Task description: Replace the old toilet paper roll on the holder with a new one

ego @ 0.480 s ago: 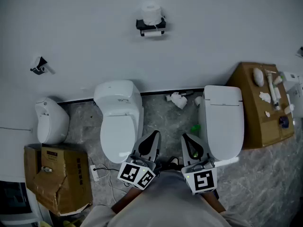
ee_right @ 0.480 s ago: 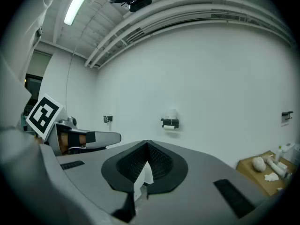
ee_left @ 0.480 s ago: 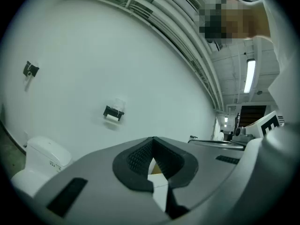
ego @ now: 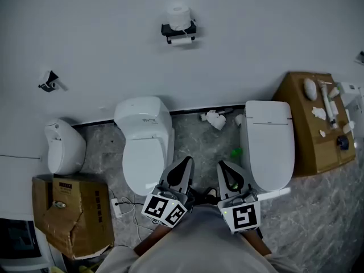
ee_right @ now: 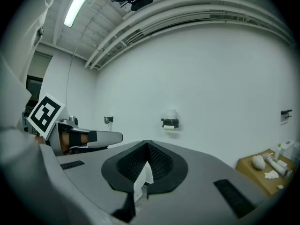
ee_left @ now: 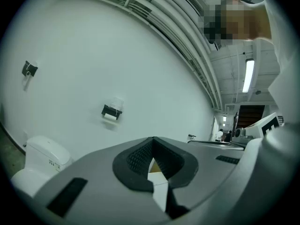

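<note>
In the head view, the left gripper (ego: pixel 183 165) and the right gripper (ego: pixel 226 168) are held side by side, low and close to the body, each with its jaws brought together. The holder (ego: pixel 181 32) is fixed to the wall well ahead of both pairs of jaws and far beyond their tips. A white roll (ego: pixel 180 16) stands on top of it, and a paler strip, probably the old roll, is seen under it. One toilet (ego: pixel 142 147) lies just left of the left jaws, and another toilet (ego: pixel 267 147) just right of the right jaws.

In the left gripper view, the jaws are seen fully closed with nothing gripped between them. The holder is seen up and to the left of the tips, well apart.

In the right gripper view, the jaws are likewise pressed together and empty. The holder is seen above the tips and slightly to the right.

The task is judged to be at its start, with the approach not yet made. For the next move, the jaws would need to be carried forward and up to the holder, and one pair opened.
</note>
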A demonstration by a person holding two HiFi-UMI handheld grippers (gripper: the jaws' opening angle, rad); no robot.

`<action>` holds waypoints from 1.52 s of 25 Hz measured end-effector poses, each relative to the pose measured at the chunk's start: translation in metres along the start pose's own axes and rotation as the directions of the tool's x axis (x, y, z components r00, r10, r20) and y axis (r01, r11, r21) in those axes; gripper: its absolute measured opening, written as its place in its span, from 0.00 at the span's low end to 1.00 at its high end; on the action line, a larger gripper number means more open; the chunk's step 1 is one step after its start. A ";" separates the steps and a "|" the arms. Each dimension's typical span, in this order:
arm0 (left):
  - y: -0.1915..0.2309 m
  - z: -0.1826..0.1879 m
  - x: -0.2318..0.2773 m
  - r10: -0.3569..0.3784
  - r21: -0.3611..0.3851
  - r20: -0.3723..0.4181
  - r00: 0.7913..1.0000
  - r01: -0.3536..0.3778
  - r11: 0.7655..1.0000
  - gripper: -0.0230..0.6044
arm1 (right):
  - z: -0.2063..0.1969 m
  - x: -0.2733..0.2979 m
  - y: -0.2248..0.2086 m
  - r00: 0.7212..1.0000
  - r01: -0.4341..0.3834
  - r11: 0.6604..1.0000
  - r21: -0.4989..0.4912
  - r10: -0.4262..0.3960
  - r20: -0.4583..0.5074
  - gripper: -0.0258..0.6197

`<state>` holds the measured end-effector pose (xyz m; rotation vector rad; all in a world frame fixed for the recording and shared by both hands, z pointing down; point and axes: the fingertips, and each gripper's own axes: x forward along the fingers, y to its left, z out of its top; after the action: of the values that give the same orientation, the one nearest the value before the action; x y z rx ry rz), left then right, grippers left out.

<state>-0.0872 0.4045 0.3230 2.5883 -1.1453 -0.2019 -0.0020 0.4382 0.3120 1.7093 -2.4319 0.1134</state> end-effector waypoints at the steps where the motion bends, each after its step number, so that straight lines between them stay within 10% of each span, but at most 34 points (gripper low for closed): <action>1: -0.001 -0.001 -0.001 0.000 0.002 -0.002 1.000 0.000 1.000 0.04 | 0.000 -0.001 0.000 1.000 -0.004 1.000 0.004 0.004 0.003 0.07; 38: 0.087 0.035 0.079 -0.003 -0.120 0.020 1.000 0.005 0.993 0.04 | 0.031 0.122 -0.022 0.999 -0.037 0.999 -0.016 0.037 0.004 0.07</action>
<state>-0.1035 0.2825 0.3180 2.4885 -1.1000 -0.2887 -0.0244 0.3130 0.3022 1.6601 -2.4618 0.0954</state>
